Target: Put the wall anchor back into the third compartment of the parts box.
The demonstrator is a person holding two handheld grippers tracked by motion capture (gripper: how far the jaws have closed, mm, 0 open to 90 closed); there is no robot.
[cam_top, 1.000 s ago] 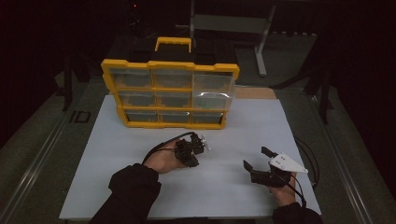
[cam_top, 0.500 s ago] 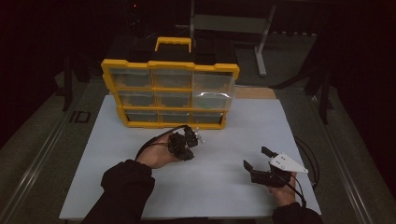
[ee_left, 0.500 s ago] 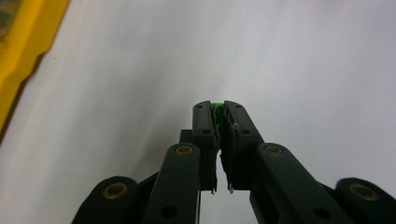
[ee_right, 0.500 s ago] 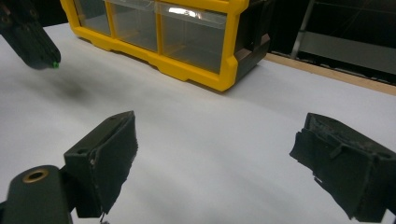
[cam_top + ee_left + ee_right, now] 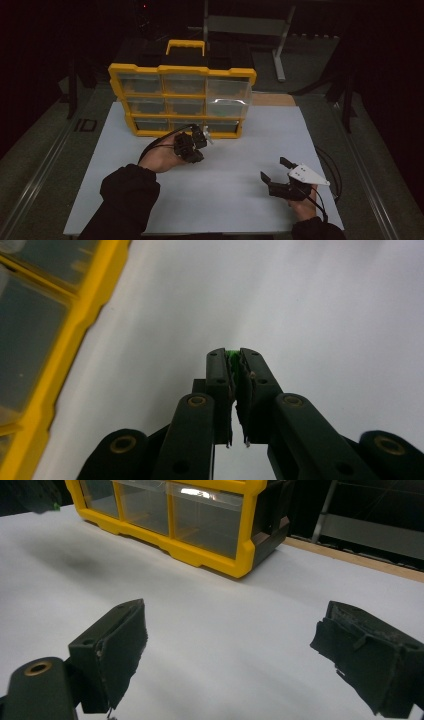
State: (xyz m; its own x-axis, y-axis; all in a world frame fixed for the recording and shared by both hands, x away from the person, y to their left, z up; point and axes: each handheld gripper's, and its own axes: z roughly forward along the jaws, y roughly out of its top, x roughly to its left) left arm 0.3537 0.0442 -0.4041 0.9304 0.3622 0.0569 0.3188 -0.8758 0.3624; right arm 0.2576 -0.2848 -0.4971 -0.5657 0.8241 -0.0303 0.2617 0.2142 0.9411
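My left gripper [image 5: 199, 137] hovers just in front of the bottom row of a yellow organizer case [image 5: 182, 100] with clear drawers. Its jaws are shut [image 5: 234, 360] on a small green thing [image 5: 231, 353], of which only a sliver shows at the tips. The case's yellow frame [image 5: 65, 340] runs along the left of the left gripper view. My right gripper [image 5: 274, 169] rests low over the white mat at the front right. Its jaws stand wide open [image 5: 230, 645] with nothing between them, and they face the case's right end [image 5: 210, 555].
The white mat [image 5: 240, 150] covers the table. A cable loops at the mat's right edge [image 5: 330, 170]. Behind the case stands a metal stand [image 5: 280, 45]. A wooden strip [image 5: 272, 99] lies right of the case.
My left gripper has moved forward, away from the person and closer to the case's bottom drawers, still shut. The right gripper has stayed in place and open.
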